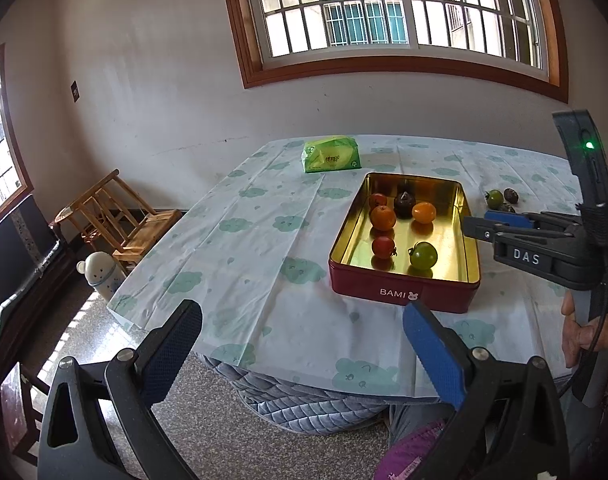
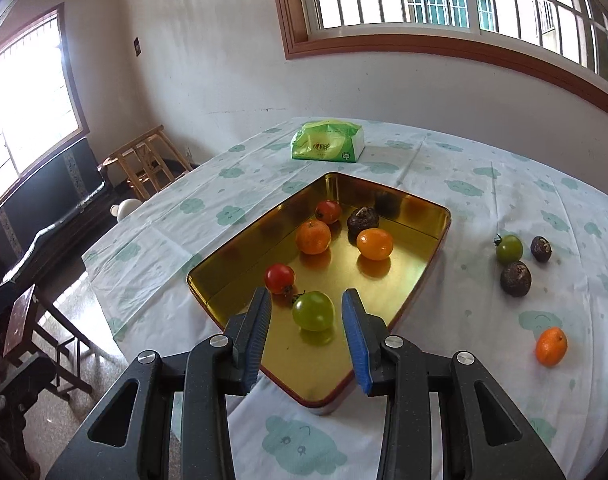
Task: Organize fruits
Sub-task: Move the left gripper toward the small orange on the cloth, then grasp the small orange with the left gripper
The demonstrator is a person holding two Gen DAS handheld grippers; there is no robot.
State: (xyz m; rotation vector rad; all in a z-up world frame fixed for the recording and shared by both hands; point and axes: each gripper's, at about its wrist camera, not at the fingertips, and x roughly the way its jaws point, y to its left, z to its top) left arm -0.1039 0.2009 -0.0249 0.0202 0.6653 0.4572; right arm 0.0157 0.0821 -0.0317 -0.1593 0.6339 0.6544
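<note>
A red tin [image 1: 403,292] with a gold inside [image 2: 403,280] lies on the clouded tablecloth. It holds several fruits: a green tomato [image 2: 312,311], a red tomato [image 2: 279,278], two oranges [image 2: 313,237], a small red tomato and a dark water chestnut [image 2: 363,221]. On the cloth to its right lie another green tomato [image 2: 509,249], two dark chestnuts [image 2: 515,278] and a small orange [image 2: 551,346]. My right gripper [image 2: 307,296] hovers over the tin's near right rim [image 1: 477,224], open and empty, its jaws a narrow gap apart. My left gripper [image 1: 304,312] hangs wide open at the table's near edge, empty.
A green tissue pack [image 2: 327,141] sits behind the tin. Left of the table stand wooden chairs [image 1: 116,216] and a white bear-shaped container [image 1: 100,274] on the floor. A person's hand [image 1: 583,332] holds the right gripper's handle. The table edge curves close below both grippers.
</note>
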